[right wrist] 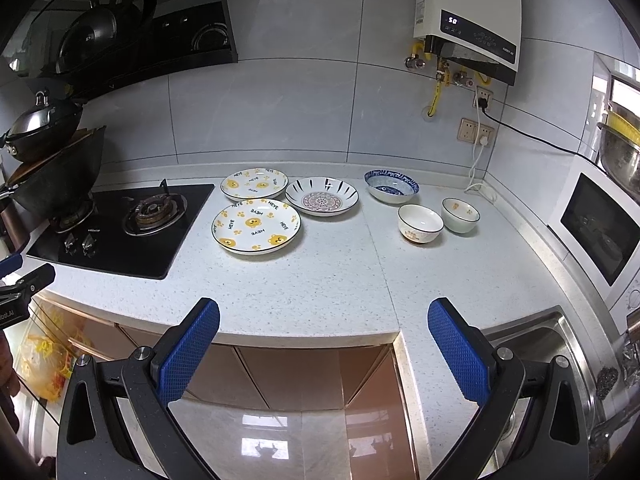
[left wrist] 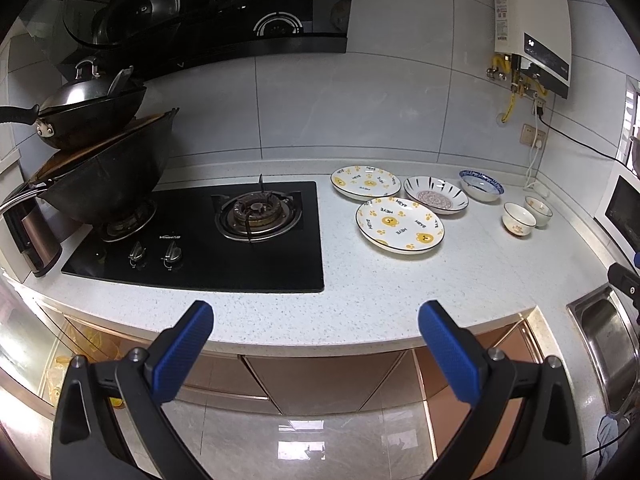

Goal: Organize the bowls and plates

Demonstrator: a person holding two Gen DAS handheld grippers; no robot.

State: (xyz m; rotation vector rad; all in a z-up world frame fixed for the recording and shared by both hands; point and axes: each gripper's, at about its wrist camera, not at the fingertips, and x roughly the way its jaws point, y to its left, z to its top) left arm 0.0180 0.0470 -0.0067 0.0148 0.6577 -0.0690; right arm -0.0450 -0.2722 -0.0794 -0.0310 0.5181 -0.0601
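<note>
Two white plates with yellow bears lie on the white counter: a near one (left wrist: 400, 225) (right wrist: 256, 227) and a far one (left wrist: 365, 181) (right wrist: 254, 183). Right of them lies a striped plate with a pink centre (left wrist: 435, 195) (right wrist: 322, 197), then a blue-patterned bowl (left wrist: 481, 185) (right wrist: 391, 186) and two small white bowls (left wrist: 519, 219) (right wrist: 420, 223), (left wrist: 538, 209) (right wrist: 460, 215). My left gripper (left wrist: 316, 340) and right gripper (right wrist: 324, 340) are both open and empty, held in front of the counter edge, well short of the dishes.
A black gas hob (left wrist: 208, 236) (right wrist: 120, 232) with stacked woks (left wrist: 100, 172) sits left of the plates. A steel sink (left wrist: 608, 344) (right wrist: 552, 360) is at the right, a microwave (right wrist: 600, 224) beyond it. A water heater (right wrist: 468, 16) hangs on the wall.
</note>
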